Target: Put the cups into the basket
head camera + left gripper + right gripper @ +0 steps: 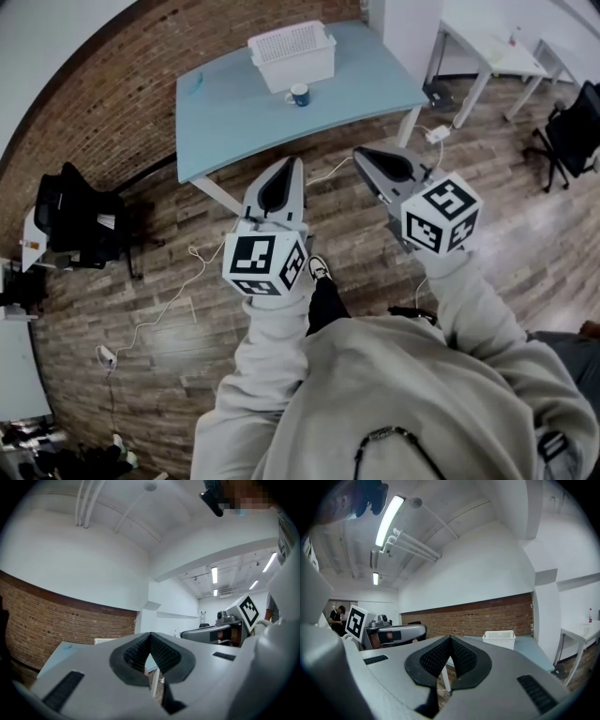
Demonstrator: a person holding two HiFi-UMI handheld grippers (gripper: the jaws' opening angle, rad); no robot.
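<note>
At the bottom of the head view a person in a pale grey sweatshirt (403, 375) holds both arms out over a wooden floor (525, 253), with one shoe (319, 269) showing between the sleeves. The left gripper (292, 162) sits at frame centre, its jaws closed tip to tip and nothing between them. The right gripper (360, 153), just to its right, is closed and empty in the same way. Both point toward the upper part of the frame and are well apart from the furniture ahead. A white cable (164, 309) trails across the floor at lower left, and a black office chair (80, 220) stands at the left edge. Farther up is a pale blue tabletop (234, 112). On it a blue cup (299, 95) stands upright, outside and just below the right front corner of the white basket (292, 54); whether they touch cannot be told. A brick wall (122, 84) curves behind at upper left, and a white table (492, 52) stands at upper right
</note>
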